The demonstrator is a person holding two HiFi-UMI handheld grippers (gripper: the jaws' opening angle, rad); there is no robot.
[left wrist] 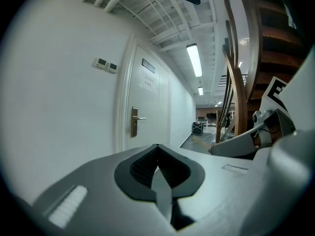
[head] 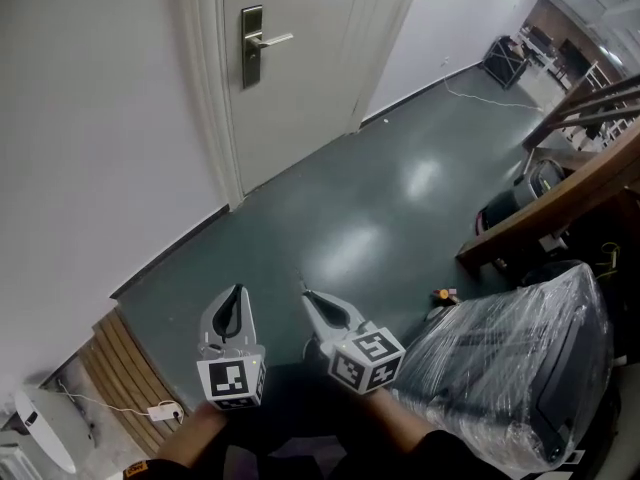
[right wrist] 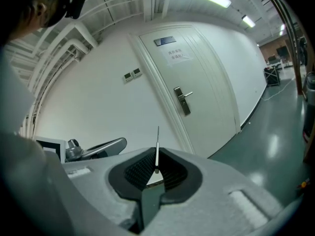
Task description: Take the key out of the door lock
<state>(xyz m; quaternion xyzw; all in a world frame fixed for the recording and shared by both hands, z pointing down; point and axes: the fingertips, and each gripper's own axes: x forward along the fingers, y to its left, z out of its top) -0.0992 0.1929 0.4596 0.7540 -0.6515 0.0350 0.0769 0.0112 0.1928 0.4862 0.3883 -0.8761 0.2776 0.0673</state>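
The white door stands shut at the far left, with a metal lock plate and lever handle; I can see no key in it. Both grippers hang low over the green floor, well away from the door. My right gripper is shut on a thin metal key, which shows edge-on and sticks up from between the jaws. My left gripper is just to its left, jaws together with nothing between them. The lock plate shows small in both gripper views.
A plastic-wrapped bulky object sits close at the right. A wooden stair rail slants across behind it. Wooden slats, a power strip and a white device lie along the left wall. A black case stands far down the corridor.
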